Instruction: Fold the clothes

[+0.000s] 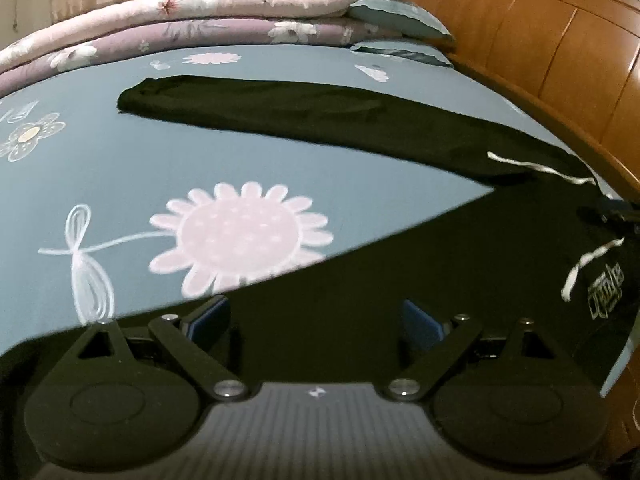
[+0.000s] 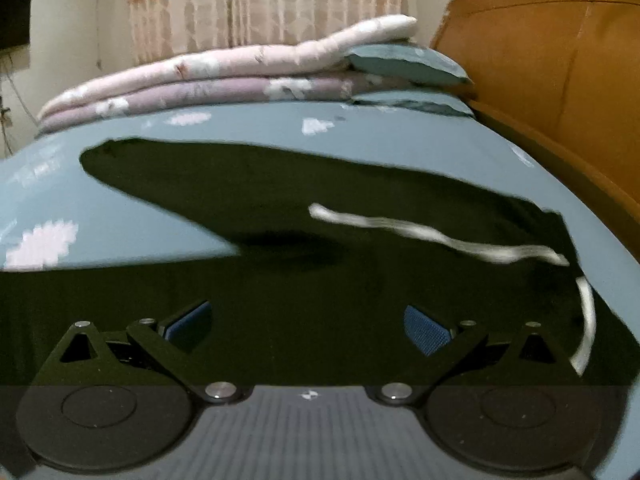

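The left gripper (image 1: 316,320) stands wide, its two blue-padded fingers (image 1: 208,316) well apart with nothing between them, low over the black trousers (image 1: 320,128). Dark cloth fills the space under and just ahead of the jaws, so the finger outlines are hard to pick out against it. Ahead of this gripper one trouser leg runs across the bed (image 1: 100,168) to a hem at the far left; a second leg passes beneath the gripper. To its right lie the white drawstring (image 1: 520,164) and a small printed logo (image 1: 606,290), too distorted to read, near the frame edge where the waist is cut off.

The right gripper (image 2: 308,324) is likewise wide and holds nothing, hanging over the same garment. From here the drawstring (image 2: 440,236) shows as two blurred white strands ahead and to the right, one curling down toward the right finger. The logo does not appear in this view, and motion blur softens the cloth edges.

Beyond both grippers the blue flowered sheet reaches folded quilts (image 1: 200,20) and a blue pillow (image 1: 400,20) at the far side. A wooden headboard (image 1: 540,52) rises on the right. Only the right view takes in the full curtain (image 2: 264,4) and a dark object (image 2: 14,20) on the wall at far left, cut off by the frame
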`<state>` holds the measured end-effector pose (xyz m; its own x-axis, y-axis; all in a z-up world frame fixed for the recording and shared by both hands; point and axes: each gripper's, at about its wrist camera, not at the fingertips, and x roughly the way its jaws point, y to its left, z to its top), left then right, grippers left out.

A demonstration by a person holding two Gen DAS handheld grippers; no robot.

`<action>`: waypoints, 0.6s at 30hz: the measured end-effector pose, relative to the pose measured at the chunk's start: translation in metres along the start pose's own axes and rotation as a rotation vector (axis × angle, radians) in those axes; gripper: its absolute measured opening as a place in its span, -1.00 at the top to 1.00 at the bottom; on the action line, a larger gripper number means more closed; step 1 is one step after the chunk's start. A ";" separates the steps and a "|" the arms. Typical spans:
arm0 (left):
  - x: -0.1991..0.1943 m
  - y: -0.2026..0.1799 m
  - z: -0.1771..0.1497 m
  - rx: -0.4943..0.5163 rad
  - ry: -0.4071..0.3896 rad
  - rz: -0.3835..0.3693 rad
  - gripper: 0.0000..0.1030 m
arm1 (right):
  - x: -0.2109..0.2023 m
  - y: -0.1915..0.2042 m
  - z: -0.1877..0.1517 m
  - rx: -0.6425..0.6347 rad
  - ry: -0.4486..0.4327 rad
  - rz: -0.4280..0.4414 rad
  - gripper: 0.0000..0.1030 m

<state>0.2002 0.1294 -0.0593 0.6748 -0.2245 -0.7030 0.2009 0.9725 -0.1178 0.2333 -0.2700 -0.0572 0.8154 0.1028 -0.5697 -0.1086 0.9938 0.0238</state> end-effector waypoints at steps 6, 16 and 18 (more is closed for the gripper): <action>0.007 0.004 0.022 -0.041 0.018 0.011 -0.80 | 0.067 0.012 0.047 -0.053 0.019 0.081 -1.00; 0.011 0.024 0.057 -0.159 0.045 0.053 -0.80 | 0.110 0.027 0.054 0.030 0.174 0.152 -1.00; 0.014 0.023 0.068 -0.163 0.039 0.040 -0.80 | 0.109 0.030 0.056 0.046 0.180 0.160 -1.00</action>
<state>0.2620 0.1441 -0.0242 0.6512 -0.1863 -0.7357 0.0550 0.9784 -0.1991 0.3508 -0.2267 -0.0728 0.6752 0.2540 -0.6925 -0.1993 0.9667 0.1603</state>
